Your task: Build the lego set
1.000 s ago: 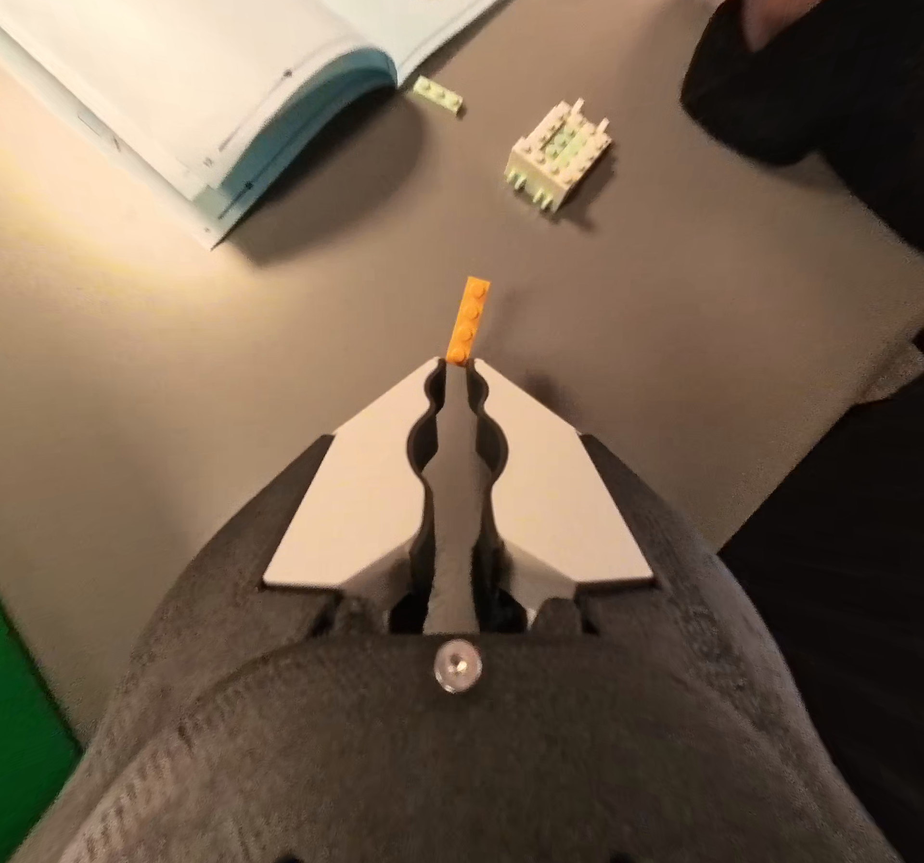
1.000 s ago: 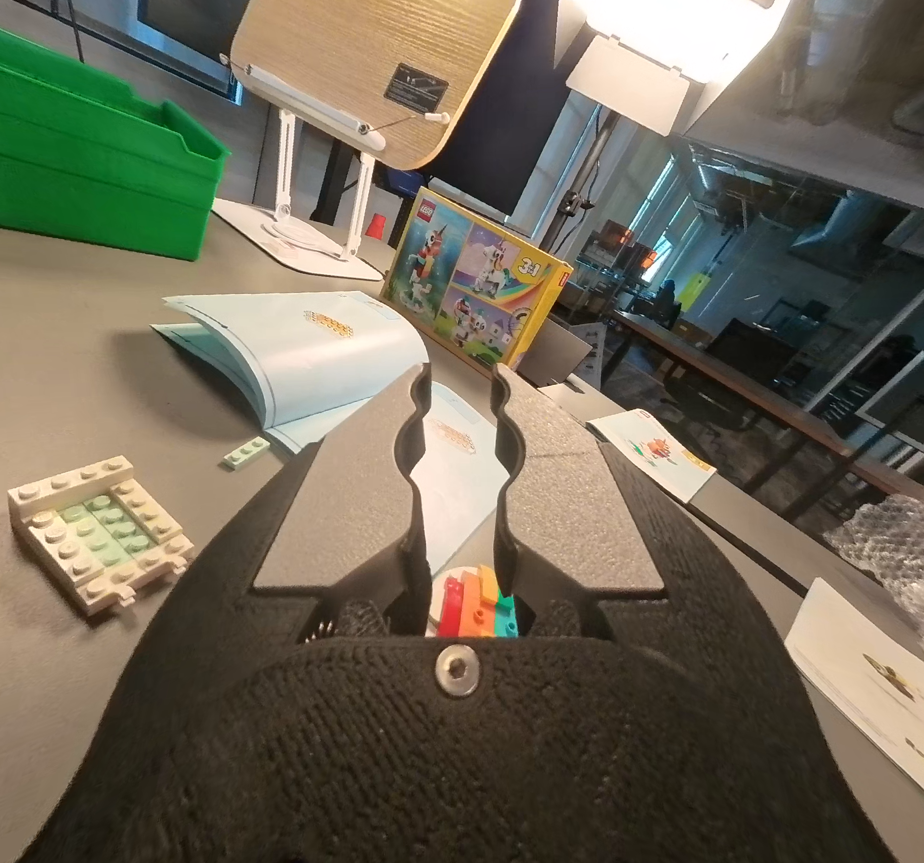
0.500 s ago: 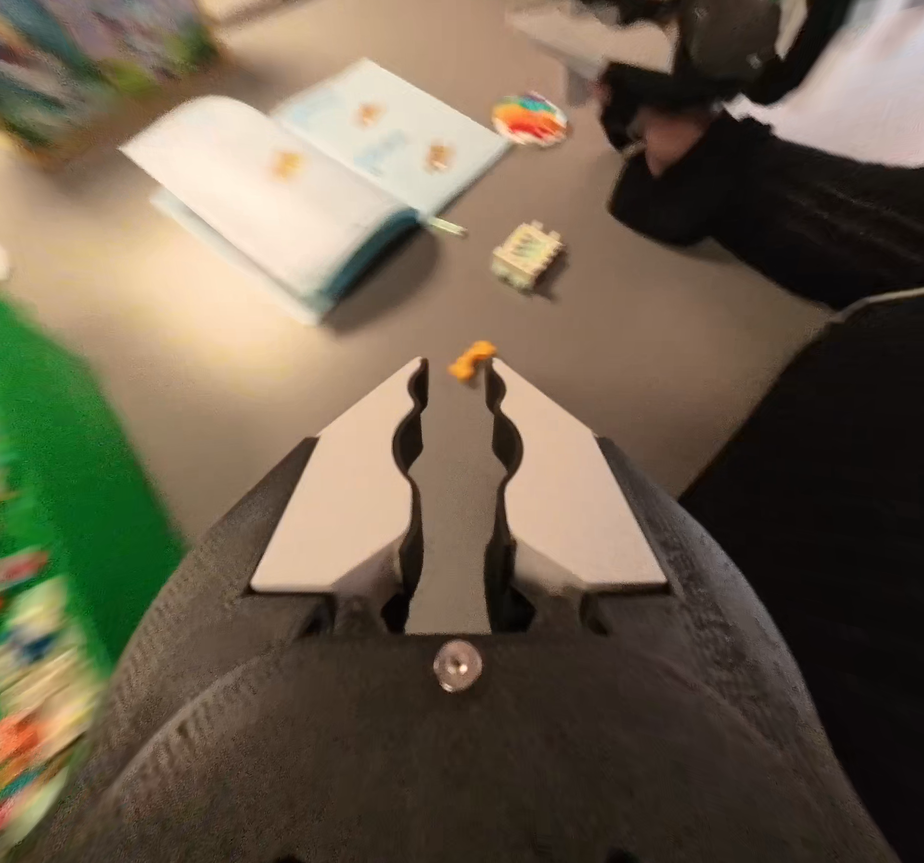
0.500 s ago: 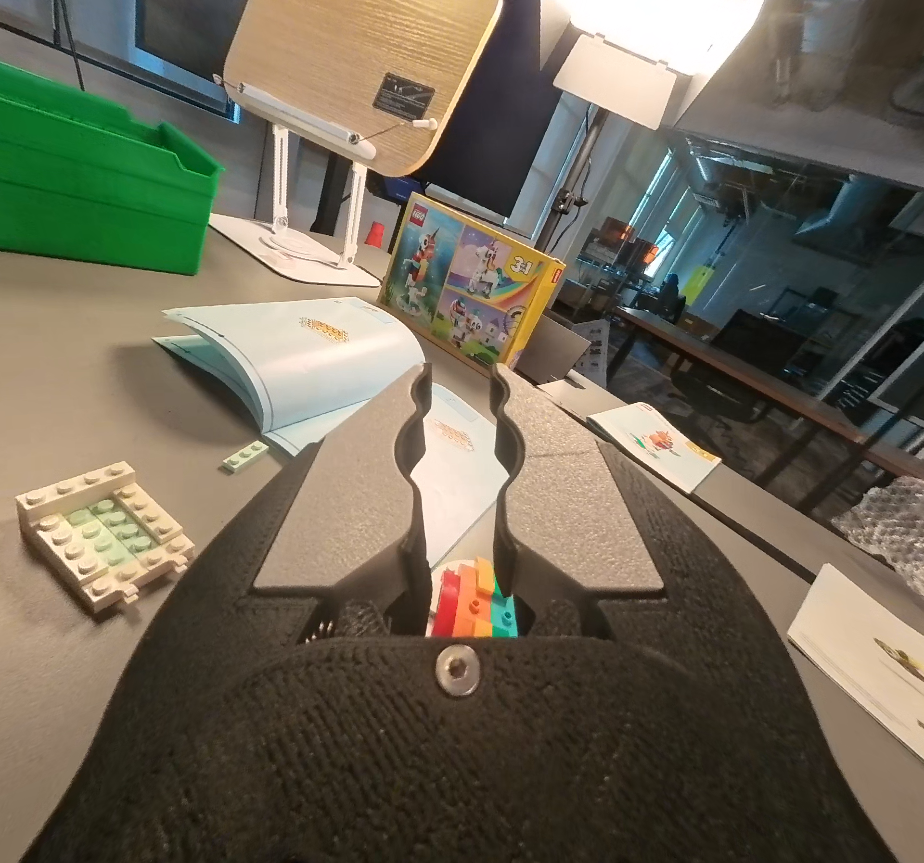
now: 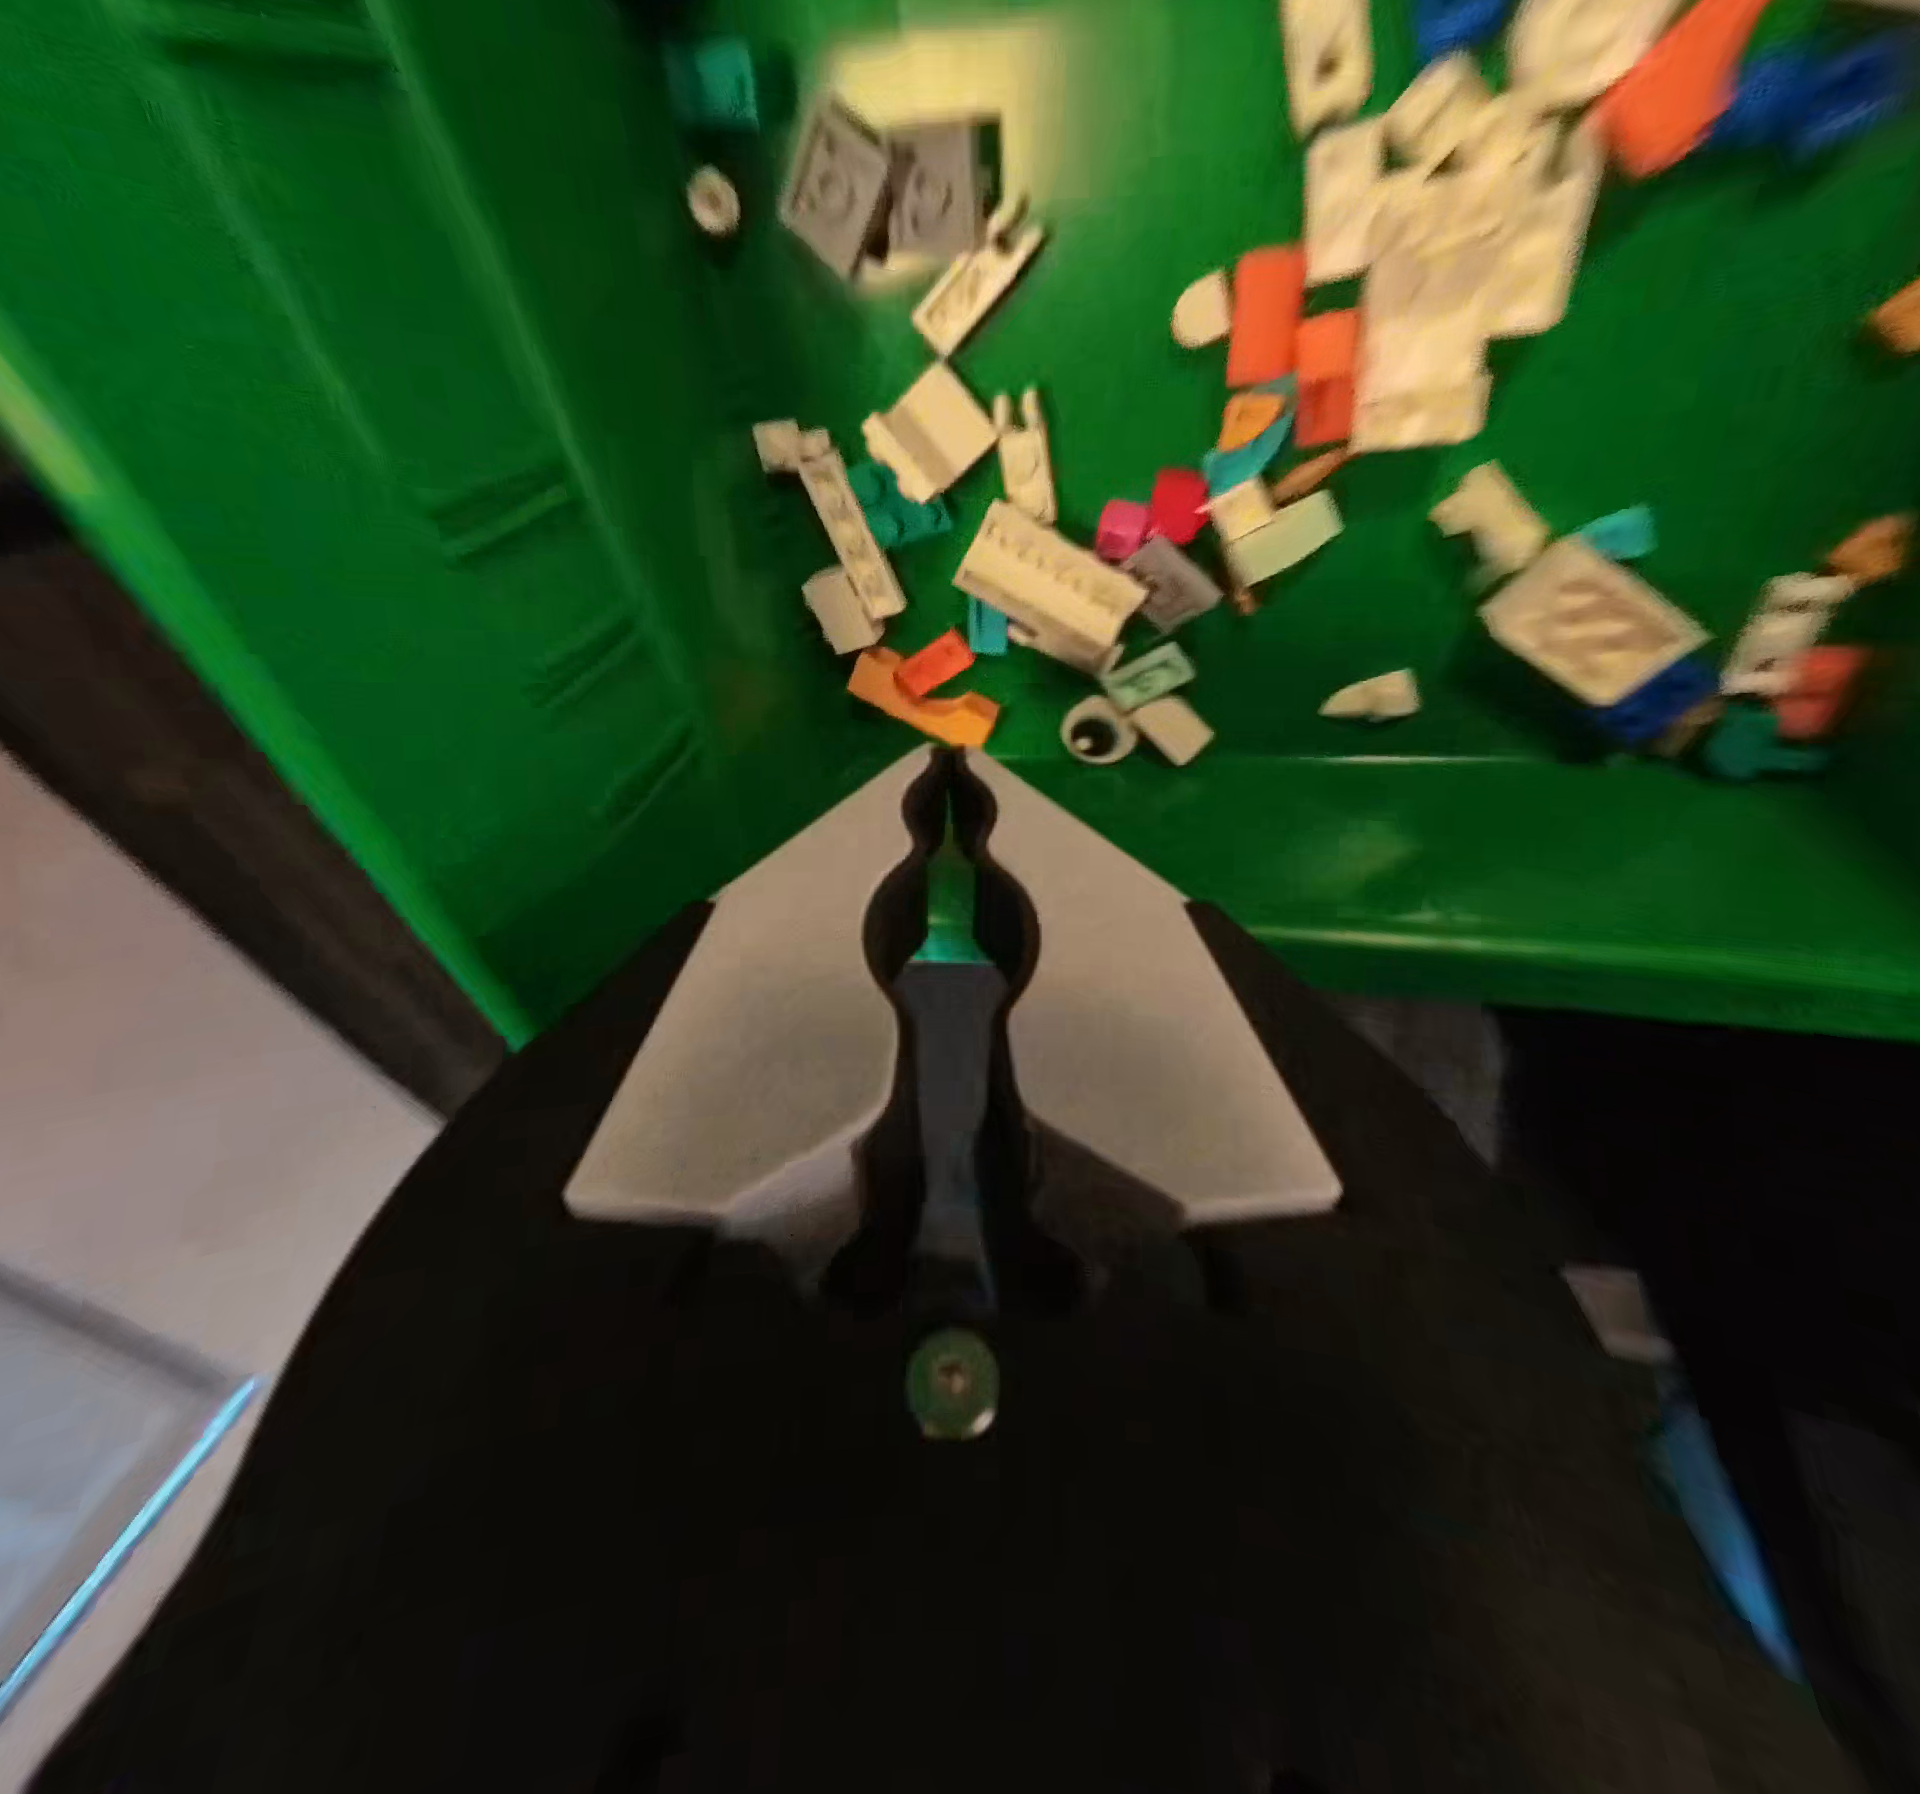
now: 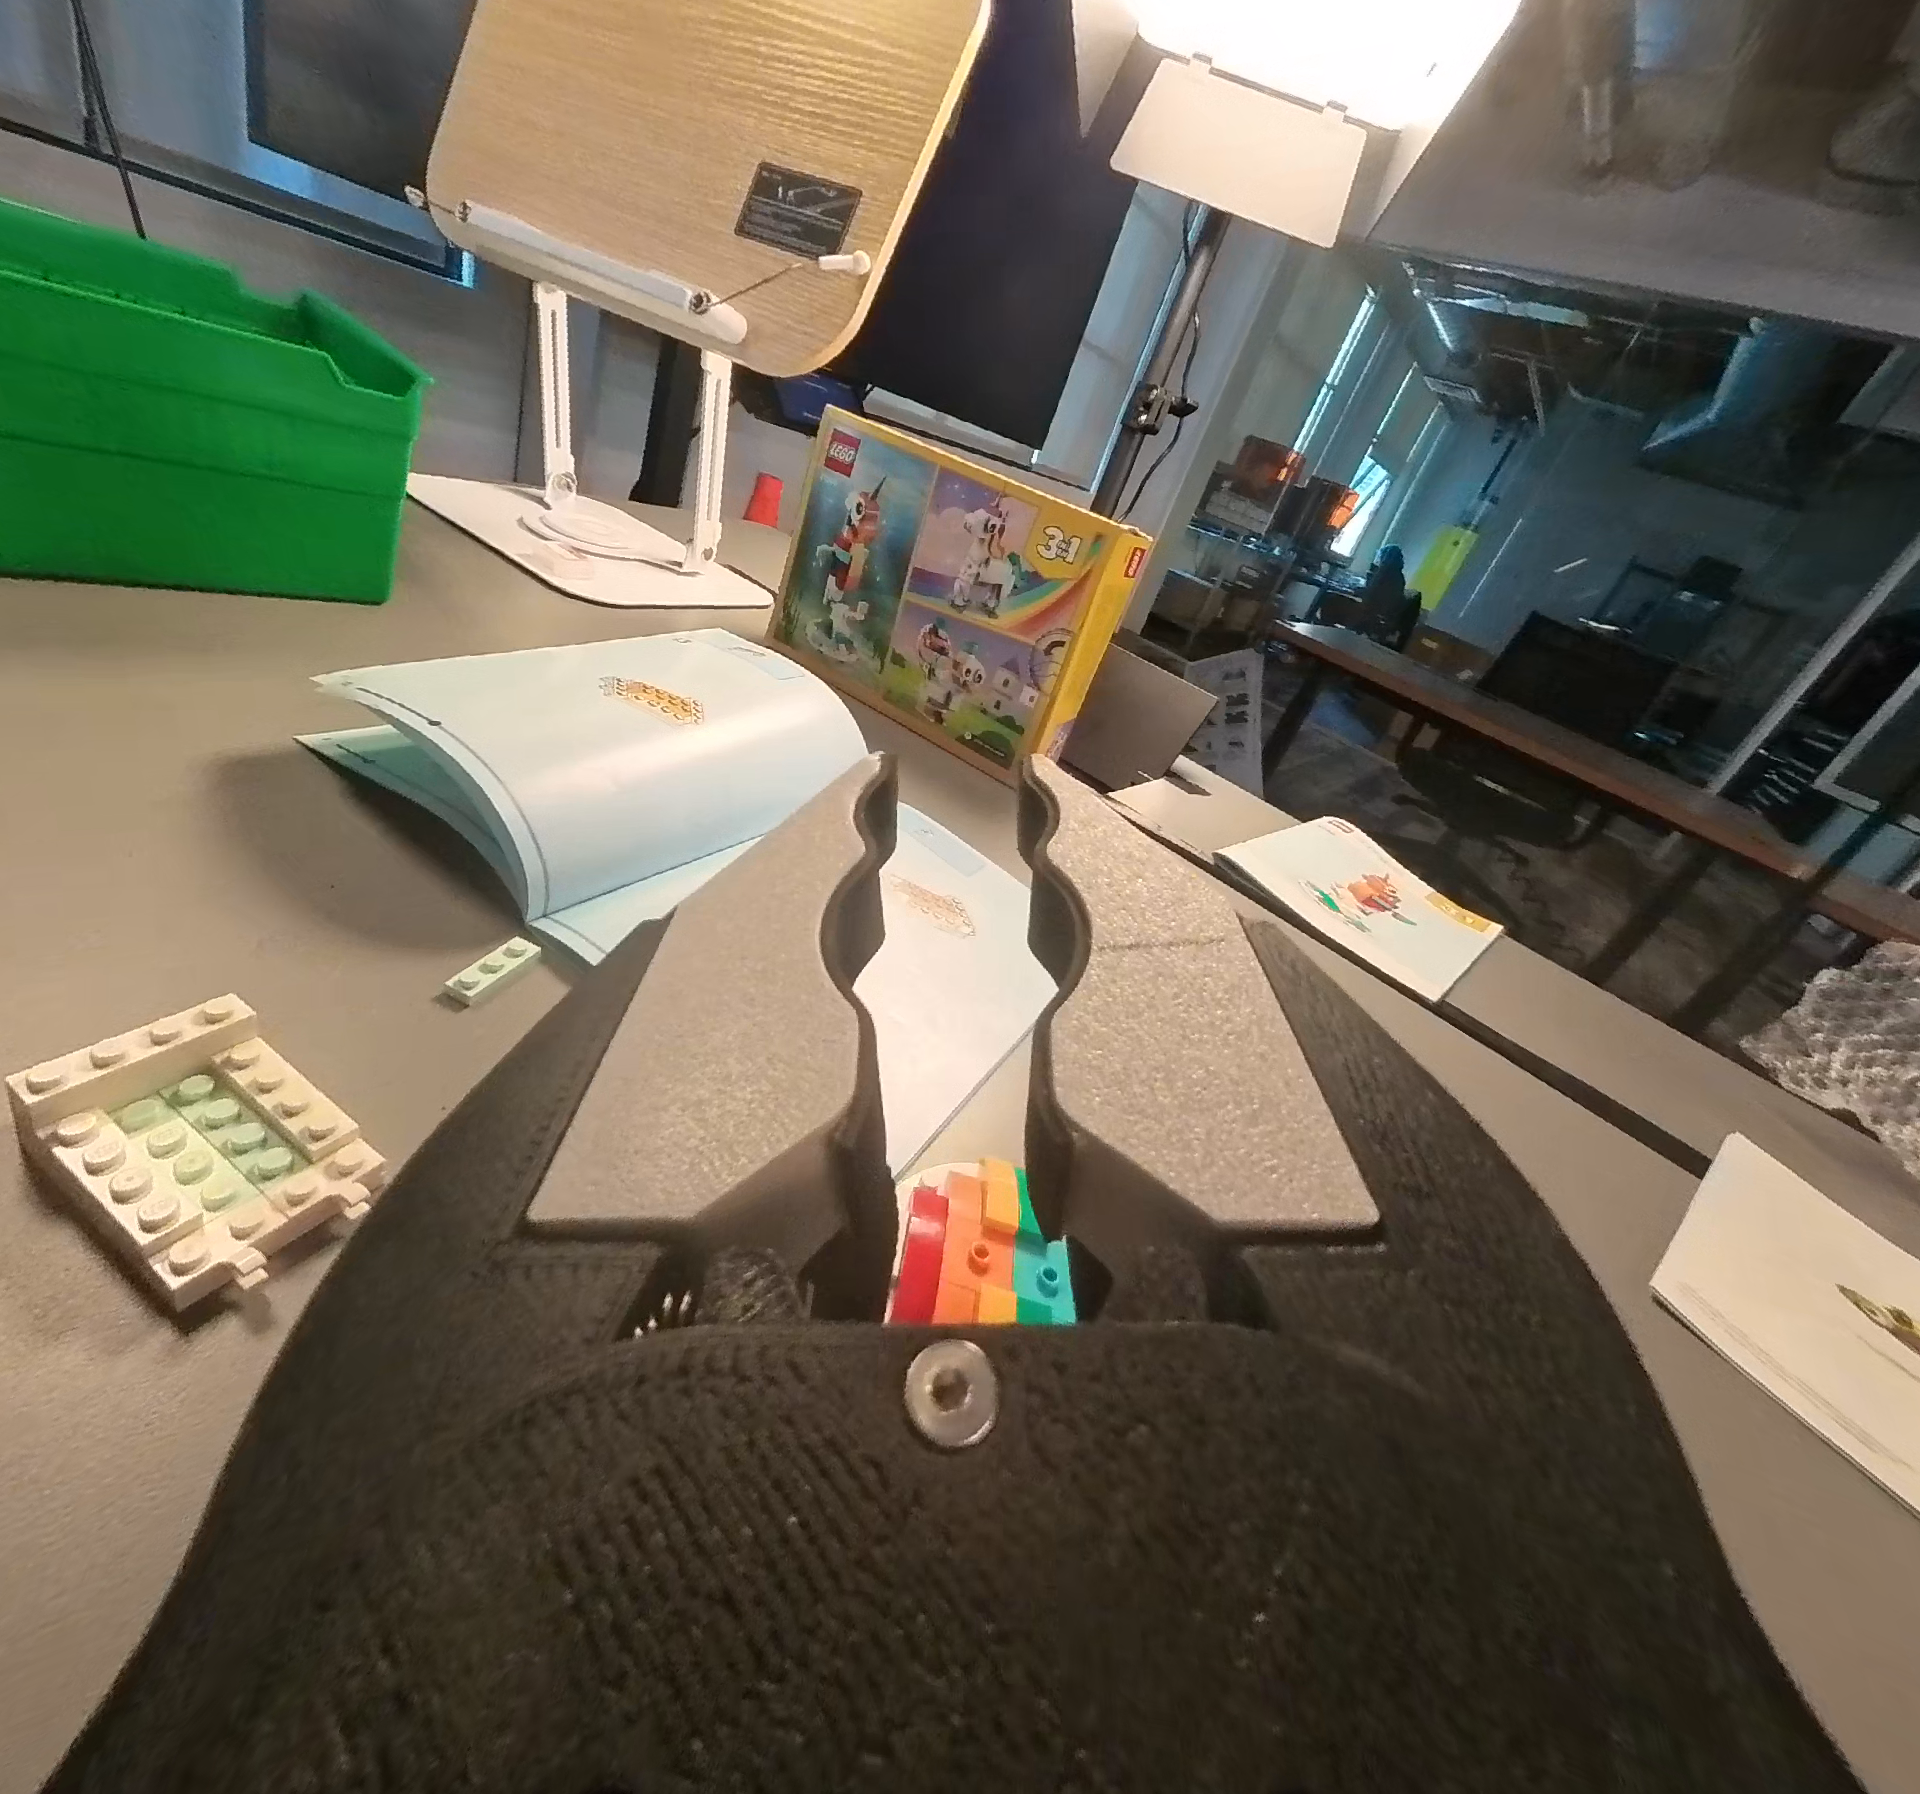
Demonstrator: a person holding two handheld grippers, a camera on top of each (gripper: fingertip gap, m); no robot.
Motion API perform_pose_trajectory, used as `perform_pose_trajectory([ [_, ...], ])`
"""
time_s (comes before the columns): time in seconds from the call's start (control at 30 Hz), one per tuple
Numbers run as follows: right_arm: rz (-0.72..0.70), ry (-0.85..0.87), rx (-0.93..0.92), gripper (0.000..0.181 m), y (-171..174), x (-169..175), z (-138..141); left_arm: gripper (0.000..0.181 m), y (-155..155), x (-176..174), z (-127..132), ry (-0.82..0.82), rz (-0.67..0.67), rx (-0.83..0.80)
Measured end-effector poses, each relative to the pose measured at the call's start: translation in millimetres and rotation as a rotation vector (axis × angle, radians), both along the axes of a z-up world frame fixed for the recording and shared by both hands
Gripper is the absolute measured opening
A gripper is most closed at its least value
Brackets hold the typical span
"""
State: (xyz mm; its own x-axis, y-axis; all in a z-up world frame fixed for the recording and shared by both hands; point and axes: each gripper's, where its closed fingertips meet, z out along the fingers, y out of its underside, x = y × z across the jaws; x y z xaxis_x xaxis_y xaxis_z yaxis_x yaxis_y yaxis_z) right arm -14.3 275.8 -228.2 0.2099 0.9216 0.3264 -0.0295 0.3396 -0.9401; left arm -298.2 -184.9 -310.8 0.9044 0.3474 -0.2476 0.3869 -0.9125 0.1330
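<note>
i hold the left gripper over the near rim of the green bin, its tips pressed together with nothing between them. the view is motion-blurred. loose lego pieces lie scattered on the bin floor; an orange piece lies just past the tips, near the corner where the bin's left wall meets the near rim.

the right gripper is spread and holds nothing, pointing over the open instruction booklet. a rainbow-coloured brick stack shows low between the fingers, below the gripper; whether it touches them i cannot tell. left of the booklet's near edge lies a pale green plate, and nearer still a white and green base assembly, well apart from the fingers. bare grey table lies between the booklet and the bin. the set box stands beyond the booklet.
</note>
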Motion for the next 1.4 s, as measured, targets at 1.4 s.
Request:
perform_pose_trajectory([
  [1.4, 0.040, -0.003, -0.025, 0.020, -6.5, -1.7, -0.1, 0.014, 21.3, -18.6, -21.8, -0.118, 0.368, 0.352],
])
